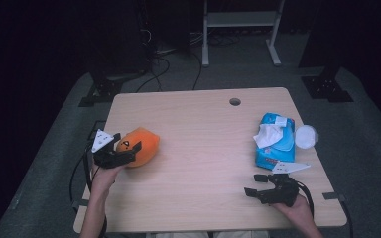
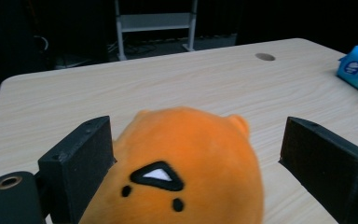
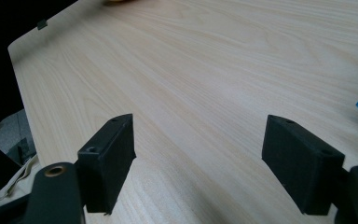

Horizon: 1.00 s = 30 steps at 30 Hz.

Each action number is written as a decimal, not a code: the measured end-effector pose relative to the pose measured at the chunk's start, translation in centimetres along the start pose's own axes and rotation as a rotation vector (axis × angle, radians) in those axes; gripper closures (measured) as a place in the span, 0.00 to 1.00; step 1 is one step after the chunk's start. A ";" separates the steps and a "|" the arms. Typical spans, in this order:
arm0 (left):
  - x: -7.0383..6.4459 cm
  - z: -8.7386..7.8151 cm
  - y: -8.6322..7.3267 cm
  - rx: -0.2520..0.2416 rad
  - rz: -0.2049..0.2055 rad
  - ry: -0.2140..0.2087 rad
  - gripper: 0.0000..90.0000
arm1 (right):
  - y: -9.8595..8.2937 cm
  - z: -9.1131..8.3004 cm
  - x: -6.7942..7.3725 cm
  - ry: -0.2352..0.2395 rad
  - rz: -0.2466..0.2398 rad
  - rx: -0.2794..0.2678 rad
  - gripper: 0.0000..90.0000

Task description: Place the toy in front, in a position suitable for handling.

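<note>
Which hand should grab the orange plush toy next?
The left one, probably. The left gripper already has its open jaws on either side of the orange plush toy, so it only needs to close. The right gripper sits open over bare table, near the blue wipes pack.

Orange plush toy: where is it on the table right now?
In the high view the orange plush toy lies near the table's left edge, between the open jaws of the left gripper, far from the blue wipes pack.
</note>
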<state>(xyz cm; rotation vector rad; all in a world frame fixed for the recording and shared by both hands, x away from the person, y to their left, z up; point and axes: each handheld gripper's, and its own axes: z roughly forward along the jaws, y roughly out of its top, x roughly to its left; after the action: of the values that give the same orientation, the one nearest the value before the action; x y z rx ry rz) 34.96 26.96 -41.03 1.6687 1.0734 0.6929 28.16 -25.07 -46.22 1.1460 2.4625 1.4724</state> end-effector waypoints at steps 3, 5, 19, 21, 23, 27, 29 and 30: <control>0.5 0.2 -0.4 0.004 -0.018 0.013 0.09 | 0.0 0.1 0.1 0.001 -0.001 0.008 0.27; 0.7 0.4 -0.8 0.018 -0.025 0.016 0.09 | 0.0 0.1 0.1 0.001 -0.002 0.010 0.27; 0.4 2.1 -3.1 0.079 -0.024 0.034 0.07 | 0.0 0.3 0.5 0.006 -0.022 0.020 0.27; 0.4 2.1 -3.1 0.090 -0.017 0.031 0.08 | 0.1 0.4 0.5 0.006 -0.023 0.022 0.27; 0.3 2.1 -3.0 0.108 -0.014 0.031 0.12 | 0.1 0.4 0.6 0.006 -0.026 0.022 0.27; 0.0 2.0 -2.9 0.115 0.015 0.056 0.19 | 0.0 0.5 0.7 0.008 -0.025 0.026 0.27; -0.2 1.9 -2.8 0.119 0.037 0.056 0.26 | 0.1 0.5 0.8 0.006 -0.030 0.032 0.27; -0.3 1.8 -2.7 0.116 0.052 0.051 0.30 | 0.1 0.6 0.8 0.005 -0.033 0.031 0.27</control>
<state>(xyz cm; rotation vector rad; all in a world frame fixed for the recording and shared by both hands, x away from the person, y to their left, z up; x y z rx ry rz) 35.47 26.25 -44.23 1.7915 1.1285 0.7217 27.83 -24.15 -46.22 1.1024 2.5037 1.4354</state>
